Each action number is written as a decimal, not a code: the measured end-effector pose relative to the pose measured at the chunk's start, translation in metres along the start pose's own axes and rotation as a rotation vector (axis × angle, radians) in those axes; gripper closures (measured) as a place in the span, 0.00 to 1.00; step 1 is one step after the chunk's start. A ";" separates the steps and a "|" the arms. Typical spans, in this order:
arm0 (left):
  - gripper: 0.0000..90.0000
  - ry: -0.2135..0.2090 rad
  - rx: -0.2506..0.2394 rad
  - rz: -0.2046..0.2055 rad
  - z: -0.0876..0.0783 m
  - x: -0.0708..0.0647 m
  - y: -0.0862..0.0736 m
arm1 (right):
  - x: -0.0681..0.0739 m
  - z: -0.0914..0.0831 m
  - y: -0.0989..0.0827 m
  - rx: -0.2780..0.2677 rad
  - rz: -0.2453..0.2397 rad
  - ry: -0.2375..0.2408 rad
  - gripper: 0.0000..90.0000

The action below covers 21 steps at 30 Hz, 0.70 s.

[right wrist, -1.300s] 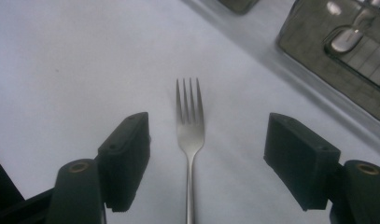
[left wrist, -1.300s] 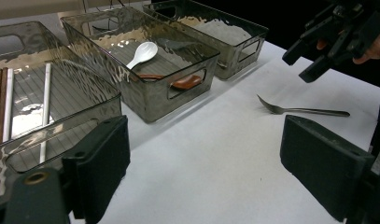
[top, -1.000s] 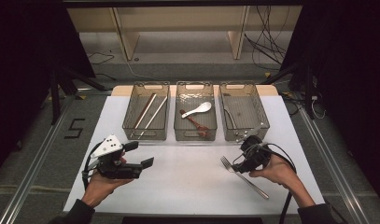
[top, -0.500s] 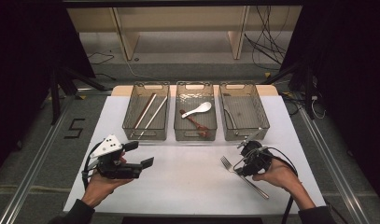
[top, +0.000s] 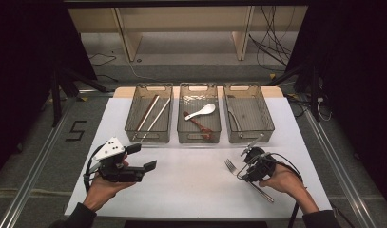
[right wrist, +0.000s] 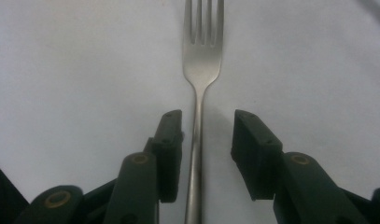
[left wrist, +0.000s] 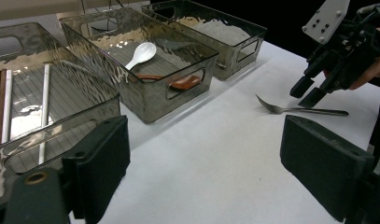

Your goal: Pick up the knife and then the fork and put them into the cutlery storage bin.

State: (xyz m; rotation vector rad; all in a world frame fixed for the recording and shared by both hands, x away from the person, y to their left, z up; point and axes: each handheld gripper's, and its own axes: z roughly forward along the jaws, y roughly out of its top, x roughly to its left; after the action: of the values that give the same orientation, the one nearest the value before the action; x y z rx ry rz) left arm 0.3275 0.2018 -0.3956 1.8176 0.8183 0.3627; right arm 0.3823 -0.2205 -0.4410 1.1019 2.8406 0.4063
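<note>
A metal fork (top: 230, 166) (right wrist: 202, 60) lies flat on the white table at the front right, tines pointing away from the person. My right gripper (top: 243, 172) (right wrist: 204, 126) is lowered over its handle, one jaw on each side. The jaws have just been closing, and a thin gap still shows between each pad and the handle. In the left gripper view the same fork (left wrist: 290, 110) sits under the right gripper (left wrist: 309, 92). At the front left my left gripper (top: 143, 157) (left wrist: 204, 154) is held wide open with nothing between its jaws.
Three clear bins stand in a row at the back. The left bin (top: 132, 124) holds chopsticks (top: 153, 114). A white spoon (top: 203, 111) and a brown spoon (top: 198, 124) lie in the middle bin (top: 198, 138). The right bin (top: 269, 124) holds a metal utensil (top: 231, 116).
The right gripper's jaws have narrowed around the fork's handle and the gripper has sunk slightly toward the table. The left gripper has stayed put.
</note>
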 end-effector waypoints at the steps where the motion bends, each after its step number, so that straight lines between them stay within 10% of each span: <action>1: 0.17 -0.001 -0.001 -0.003 0.000 0.000 0.000 | 0.000 0.001 0.000 0.010 0.001 0.000 0.73; 21: 0.17 0.001 0.005 0.002 0.001 0.000 0.000 | 0.002 0.013 0.002 0.075 -0.027 0.000 0.85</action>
State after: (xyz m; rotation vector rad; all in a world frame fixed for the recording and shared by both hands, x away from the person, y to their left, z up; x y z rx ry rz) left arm 0.3279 0.2009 -0.3956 1.8235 0.8190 0.3631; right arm 0.3837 -0.2149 -0.4532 1.0742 2.8897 0.2998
